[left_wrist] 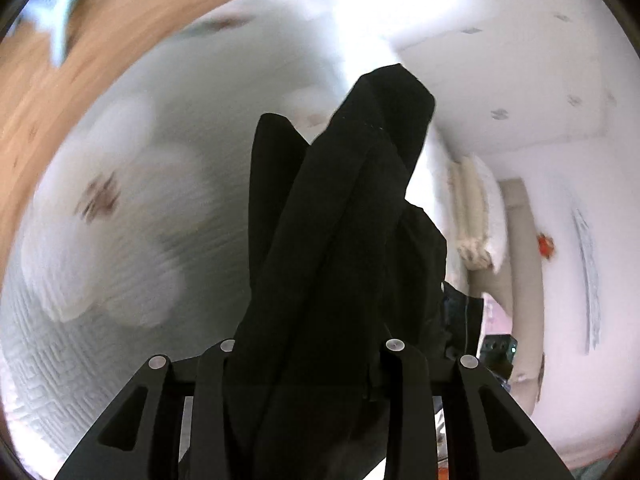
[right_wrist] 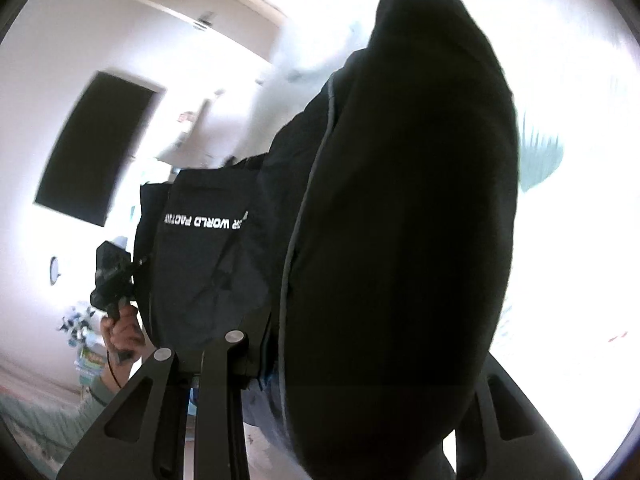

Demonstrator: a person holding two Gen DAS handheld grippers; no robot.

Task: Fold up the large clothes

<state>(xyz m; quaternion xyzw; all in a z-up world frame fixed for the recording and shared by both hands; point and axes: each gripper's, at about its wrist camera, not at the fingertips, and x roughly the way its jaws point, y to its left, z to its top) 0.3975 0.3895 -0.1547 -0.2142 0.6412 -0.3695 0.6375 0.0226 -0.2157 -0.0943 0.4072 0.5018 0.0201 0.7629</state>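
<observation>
Basically both grippers are clamped on one black garment (left_wrist: 340, 216), lifted clear of the bed (left_wrist: 120, 240) that fills the left half of the left wrist view.

Left gripper (left_wrist: 312, 360): jaws mostly closed, a thick bunch of black fabric pinched between them. The cloth rises in stacked folds up the centre of the frame. Seam stitching shows near the top fold.

Right gripper (right_wrist: 360, 360): jaws also narrowed onto cloth, though the fabric bulges over and hides the right finger, so the exact contact is hard to see. The garment swamps the centre and right of that frame. White lettering (right_wrist: 204, 222) sits on a panel at centre left. A grey piped edge (right_wrist: 304, 208) runs down the middle.

In the lower left of the right wrist view a hand (right_wrist: 120, 332) holds the other gripper's handle, with a sleeve below it.

Handling, judged:
- soft and floppy, no stiffness, sags wherever it is unsupported
- looks thickish, maybe a jacket or lined piece, so moderately heavy for cloth
- smooth sheen on the lettered panel suggests slippery synthetic, so a thin pinch may slide out
- not fragile

Best hold: on seams, hems or corners, several layers deep, the two grips well apart so it hangs flat before laying down on the bed.
</observation>
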